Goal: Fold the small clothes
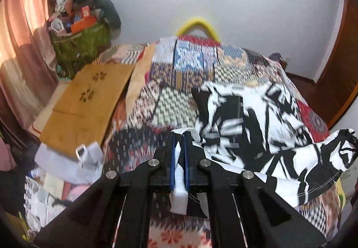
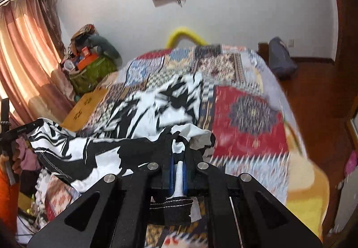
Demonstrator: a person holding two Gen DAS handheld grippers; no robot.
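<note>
A small black-and-white patterned garment (image 1: 252, 122) lies partly on the patchwork bedspread (image 1: 179, 73) and is lifted at its near edge. My left gripper (image 1: 179, 142) is shut on the garment's near left corner, with white cloth pinched between the blue pads. My right gripper (image 2: 178, 147) is shut on the garment's (image 2: 156, 104) near right corner. The cloth hangs stretched between the two grippers above the bedspread (image 2: 248, 111). The far part of the garment rests on the bed.
A brown cardboard sheet (image 1: 89, 102) lies at the bed's left edge. A green basket (image 1: 82, 46) piled with things stands by the pink curtain (image 1: 22, 46). A yellow hoop (image 1: 199, 24) sits behind the bed. A wooden door (image 2: 344, 46) is on the right.
</note>
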